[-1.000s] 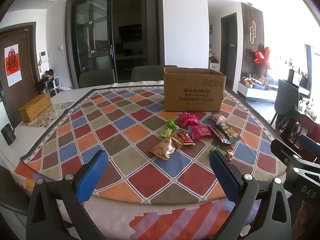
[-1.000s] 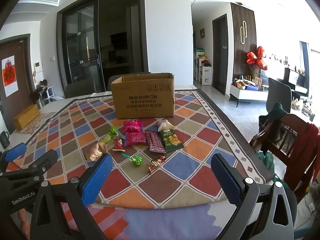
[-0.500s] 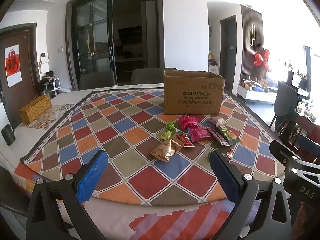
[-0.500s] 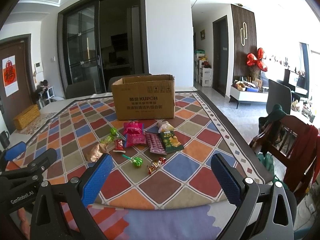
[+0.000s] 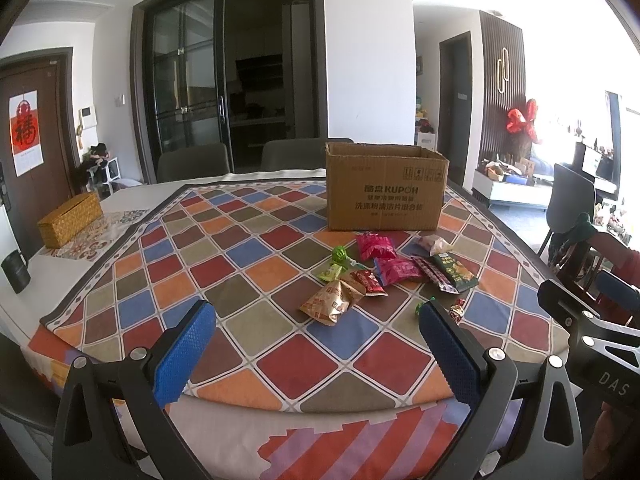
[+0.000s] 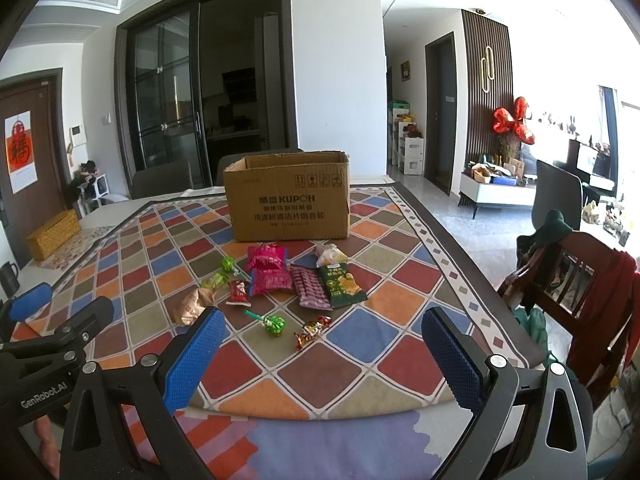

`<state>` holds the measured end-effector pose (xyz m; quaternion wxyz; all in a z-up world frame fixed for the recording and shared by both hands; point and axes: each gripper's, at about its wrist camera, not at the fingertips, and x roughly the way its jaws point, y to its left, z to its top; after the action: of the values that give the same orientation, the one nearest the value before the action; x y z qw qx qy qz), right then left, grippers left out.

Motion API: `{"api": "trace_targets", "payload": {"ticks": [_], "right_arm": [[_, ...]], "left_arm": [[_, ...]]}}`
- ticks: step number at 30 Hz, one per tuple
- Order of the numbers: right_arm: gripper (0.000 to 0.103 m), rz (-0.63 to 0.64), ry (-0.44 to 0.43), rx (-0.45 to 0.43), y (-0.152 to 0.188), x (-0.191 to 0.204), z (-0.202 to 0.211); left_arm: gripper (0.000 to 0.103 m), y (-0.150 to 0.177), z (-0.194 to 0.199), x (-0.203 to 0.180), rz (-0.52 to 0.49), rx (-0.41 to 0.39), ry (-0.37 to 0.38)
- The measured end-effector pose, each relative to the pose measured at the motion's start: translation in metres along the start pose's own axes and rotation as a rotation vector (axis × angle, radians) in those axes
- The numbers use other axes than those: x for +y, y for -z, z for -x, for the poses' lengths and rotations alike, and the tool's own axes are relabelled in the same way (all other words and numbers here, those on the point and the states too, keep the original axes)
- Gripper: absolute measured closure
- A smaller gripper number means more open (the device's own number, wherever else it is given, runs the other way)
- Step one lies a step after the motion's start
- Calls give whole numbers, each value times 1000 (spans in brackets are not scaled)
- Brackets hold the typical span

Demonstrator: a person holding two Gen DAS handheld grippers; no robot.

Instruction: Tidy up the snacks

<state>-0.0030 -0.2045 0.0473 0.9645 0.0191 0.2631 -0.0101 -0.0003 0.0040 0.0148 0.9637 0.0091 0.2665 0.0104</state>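
Since a second ago both cameras have drifted slightly, so the box and snacks sit a little differently in each view; nothing on the table has shifted.

The table (image 6: 400, 432) wears a diamond-patterned cloth (image 6: 400, 272) in red, blue, orange and olive. One open cardboard box (image 6: 287, 200) stands upright at the far side of the cloth; its inside is hidden from both views, so its contents cannot be told. Far left on the table lie one woven yellow box (image 5: 70, 220) and one dark mug (image 5: 15, 272).

The snacks lie loose on the cloth just in front of the cardboard box, none in it. Counted: two pink packets (image 6: 267, 258), one purple striped packet (image 6: 310, 288), one dark green packet (image 6: 341, 285), one pale bag (image 6: 330, 255), one tan packet (image 6: 192, 306), one small red packet (image 6: 239, 292), one yellow-green wrapper (image 6: 214, 281), two green lollipops (image 6: 274, 324) and one red foil candy (image 6: 310, 330).

The left gripper (image 5: 318, 344) hangs over the near table edge, blue pads (image 5: 182, 354) wide apart, holding and touching nothing. The right gripper (image 6: 320, 352) does likewise, its pads (image 6: 452, 354) spread wide and empty.
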Motion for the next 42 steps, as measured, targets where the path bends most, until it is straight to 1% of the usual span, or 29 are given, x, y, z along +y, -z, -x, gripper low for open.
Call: {"api": "trace_targets", "payload": {"ticks": [28, 32, 34, 39, 42], "right_arm": [[3, 3, 1, -6, 2, 0, -1], [3, 15, -9, 1, 0, 3, -1], [3, 25, -33, 24, -1, 7, -6], [4, 71, -57, 57, -4, 14, -27], [9, 114, -60, 58, 2, 23, -40]], "left_arm": [[0, 2, 2, 0, 2, -7, -3], [0, -3, -2, 0, -5, 7, 8], [0, -6, -6, 0, -15, 13, 13], [8, -11, -26, 1, -51, 25, 6], [13, -7, -42, 3, -70, 31, 3]]}}
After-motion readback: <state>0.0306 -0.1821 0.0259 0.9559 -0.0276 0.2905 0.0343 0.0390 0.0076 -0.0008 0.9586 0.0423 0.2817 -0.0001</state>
